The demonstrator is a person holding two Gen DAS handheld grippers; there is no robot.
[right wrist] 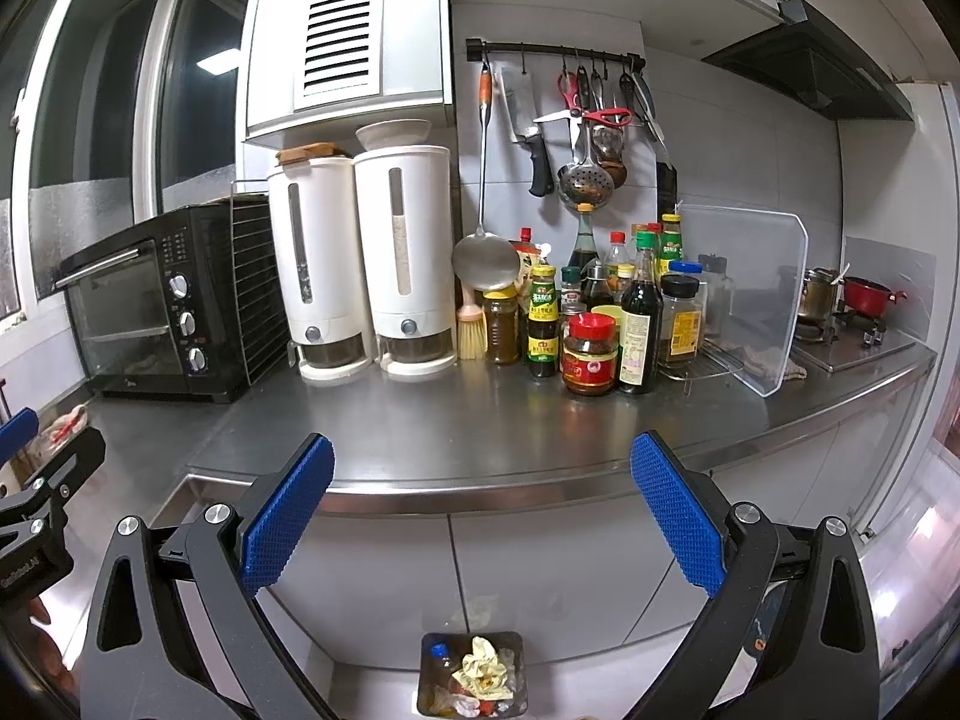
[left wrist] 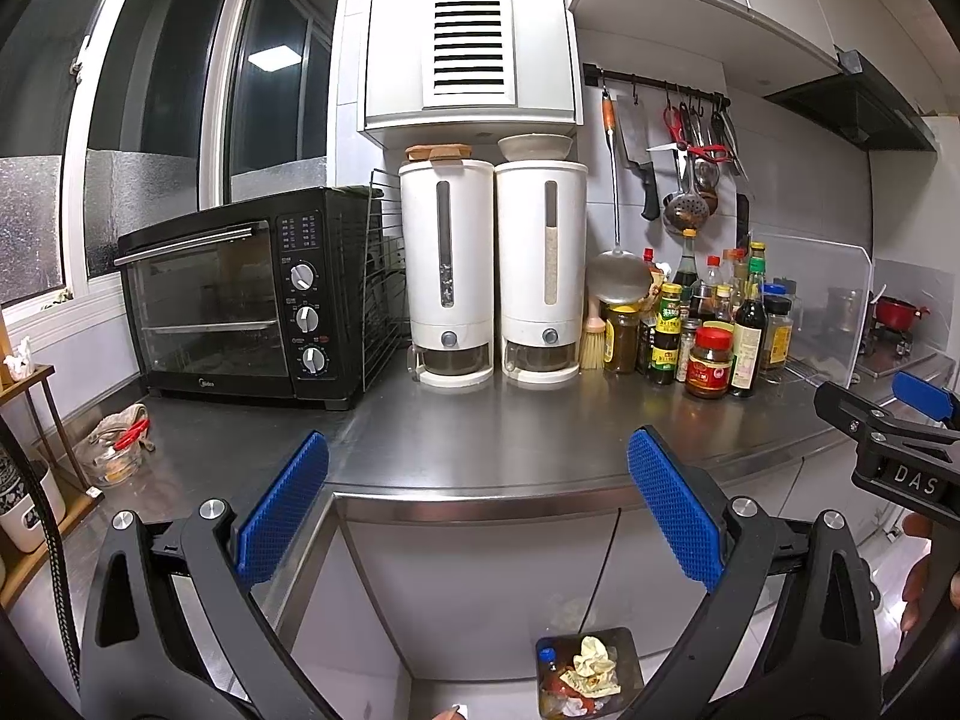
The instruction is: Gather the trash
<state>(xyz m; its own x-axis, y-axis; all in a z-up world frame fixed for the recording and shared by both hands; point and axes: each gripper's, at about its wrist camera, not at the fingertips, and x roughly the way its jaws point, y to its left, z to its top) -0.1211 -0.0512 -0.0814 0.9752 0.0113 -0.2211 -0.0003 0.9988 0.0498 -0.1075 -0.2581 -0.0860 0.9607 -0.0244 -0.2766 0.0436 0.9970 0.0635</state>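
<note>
Trash [right wrist: 480, 675] fills the bin [right wrist: 427, 681] on the floor below the tabletop [right wrist: 456, 426]. I see my left gripper [left wrist: 477, 510] and right gripper [right wrist: 480, 507] empty, fingers wide.

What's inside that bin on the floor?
The bin holds crumpled yellowish paper, a blue-capped bottle and red-and-white scraps. Anything beneath that top layer is covered.
</note>
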